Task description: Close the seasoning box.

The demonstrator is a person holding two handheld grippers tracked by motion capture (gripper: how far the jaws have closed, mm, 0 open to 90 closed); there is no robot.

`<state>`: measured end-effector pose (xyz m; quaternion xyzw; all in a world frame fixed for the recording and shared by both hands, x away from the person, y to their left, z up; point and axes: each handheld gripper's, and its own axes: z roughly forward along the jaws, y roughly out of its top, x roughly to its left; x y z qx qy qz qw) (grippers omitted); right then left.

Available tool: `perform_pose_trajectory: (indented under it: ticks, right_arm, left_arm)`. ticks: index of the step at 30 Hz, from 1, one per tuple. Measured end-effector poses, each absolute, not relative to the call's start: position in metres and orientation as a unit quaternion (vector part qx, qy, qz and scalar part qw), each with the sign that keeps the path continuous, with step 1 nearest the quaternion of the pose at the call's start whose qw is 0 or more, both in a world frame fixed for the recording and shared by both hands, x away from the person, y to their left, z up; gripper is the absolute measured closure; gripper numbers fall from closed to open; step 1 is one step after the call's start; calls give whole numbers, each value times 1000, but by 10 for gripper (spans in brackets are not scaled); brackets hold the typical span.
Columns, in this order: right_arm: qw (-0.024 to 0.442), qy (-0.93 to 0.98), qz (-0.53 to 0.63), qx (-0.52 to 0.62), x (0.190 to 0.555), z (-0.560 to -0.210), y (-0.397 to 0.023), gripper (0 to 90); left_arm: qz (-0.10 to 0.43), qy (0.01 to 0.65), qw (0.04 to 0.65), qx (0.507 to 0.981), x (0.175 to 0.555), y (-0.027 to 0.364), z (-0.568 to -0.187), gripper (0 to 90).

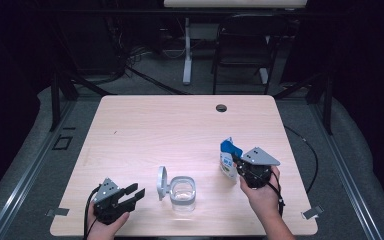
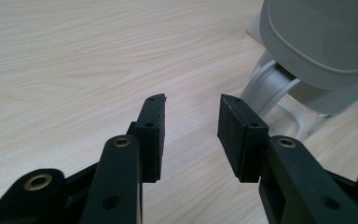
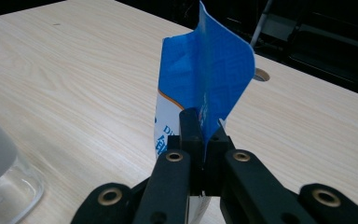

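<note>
One pouch [image 3: 200, 79] (tongs [image 3: 204, 133] clamped)

both grippers are black, the left gripper [image 1: 136, 192] and the right gripper [image 1: 236, 162] alike, each with two flat arms studded with brass-ringed holes and small screws. square black foam pads [image 2: 235, 128] face the tips. a grey three-cornered plate [image 1: 260, 156] tops the right one, and thin black cables [image 1: 86, 212] trail back.
</note>
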<state>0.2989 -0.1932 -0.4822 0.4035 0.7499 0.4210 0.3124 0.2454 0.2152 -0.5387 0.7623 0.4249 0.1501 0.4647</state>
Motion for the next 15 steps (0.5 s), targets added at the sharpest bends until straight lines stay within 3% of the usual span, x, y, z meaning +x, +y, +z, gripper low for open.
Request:
perform_pose_trajectory:
  ticks: [15]
  right_arm:
    - [296,763,428,382,284,-478,-187,900]
  left_arm:
    - [152,423,468,761,245,215,-538,621]
